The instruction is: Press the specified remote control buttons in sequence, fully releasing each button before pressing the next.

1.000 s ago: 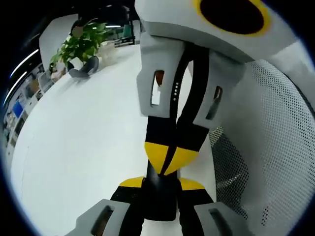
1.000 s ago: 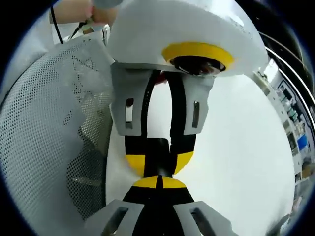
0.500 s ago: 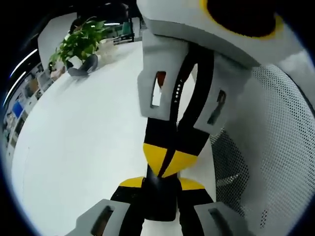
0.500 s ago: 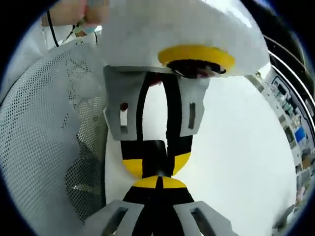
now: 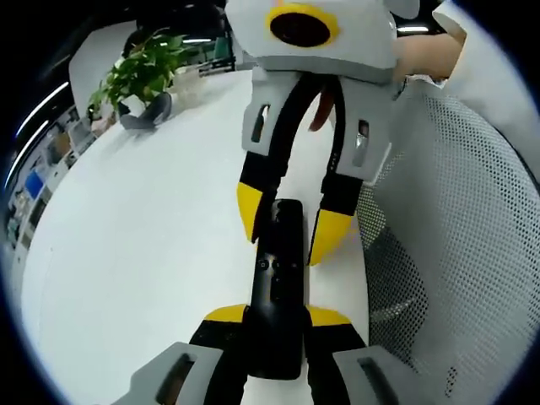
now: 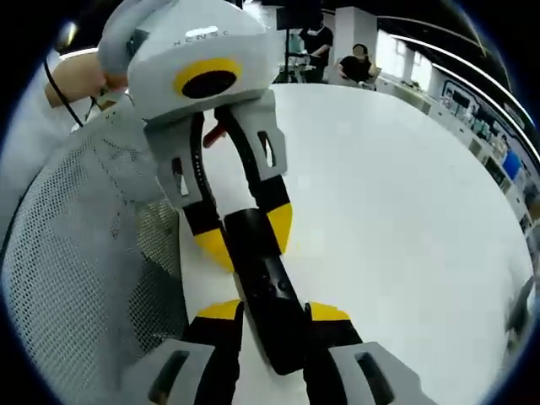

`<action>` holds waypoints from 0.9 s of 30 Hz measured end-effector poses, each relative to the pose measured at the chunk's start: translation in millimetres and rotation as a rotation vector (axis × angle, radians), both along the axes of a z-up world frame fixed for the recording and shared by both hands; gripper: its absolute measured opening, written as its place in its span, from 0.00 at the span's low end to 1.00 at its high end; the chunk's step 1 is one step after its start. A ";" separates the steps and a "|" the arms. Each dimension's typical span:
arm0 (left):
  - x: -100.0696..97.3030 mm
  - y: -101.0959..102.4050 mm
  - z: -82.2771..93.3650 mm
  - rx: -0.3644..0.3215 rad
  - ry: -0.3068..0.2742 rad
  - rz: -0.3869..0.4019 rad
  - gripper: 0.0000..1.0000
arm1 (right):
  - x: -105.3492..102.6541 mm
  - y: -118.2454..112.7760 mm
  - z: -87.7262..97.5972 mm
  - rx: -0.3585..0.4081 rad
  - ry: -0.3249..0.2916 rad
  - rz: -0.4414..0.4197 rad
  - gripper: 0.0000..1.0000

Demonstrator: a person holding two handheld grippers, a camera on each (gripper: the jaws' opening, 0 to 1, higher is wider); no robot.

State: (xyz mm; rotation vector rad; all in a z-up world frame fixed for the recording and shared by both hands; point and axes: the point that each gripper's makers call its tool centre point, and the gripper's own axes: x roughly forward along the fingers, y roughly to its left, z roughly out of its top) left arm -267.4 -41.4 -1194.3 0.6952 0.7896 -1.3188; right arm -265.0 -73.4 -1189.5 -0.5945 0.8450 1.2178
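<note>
A black remote (image 5: 277, 278) lies lengthwise between the two grippers, just over the white table (image 5: 143, 236). My left gripper (image 5: 277, 316) is shut on its near end, yellow tips on either side. From the top of the left gripper view my right gripper (image 5: 288, 226) faces me, open, its yellow tips straddling the remote's far end with a small gap. In the right gripper view the remote (image 6: 266, 283) runs between the parted jaws of my right gripper (image 6: 272, 312), and my left gripper (image 6: 246, 239) clamps the other end.
A grey mesh chair back (image 5: 456, 253) (image 6: 76, 253) stands close beside the remote. A potted plant (image 5: 139, 76) sits at the table's far corner. A person's hand (image 5: 422, 59) holds the right gripper. The table (image 6: 396, 202) stretches wide, with people (image 6: 337, 59) seated beyond it.
My right gripper was shut with its tips down on the remote; it has drawn back and opened, baring the remote's top. The left gripper keeps its hold.
</note>
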 end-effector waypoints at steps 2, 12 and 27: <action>0.4 0.3 0.0 -0.001 0.000 0.002 0.24 | -0.9 0.6 -0.2 0.007 0.007 0.000 0.27; 0.3 0.6 1.2 -0.015 0.005 0.010 0.25 | -2.0 9.3 -3.8 -0.030 -0.044 0.089 0.24; 6.2 16.9 20.0 -0.158 0.044 0.292 0.35 | -2.9 9.9 -4.2 -0.013 -0.025 0.069 0.24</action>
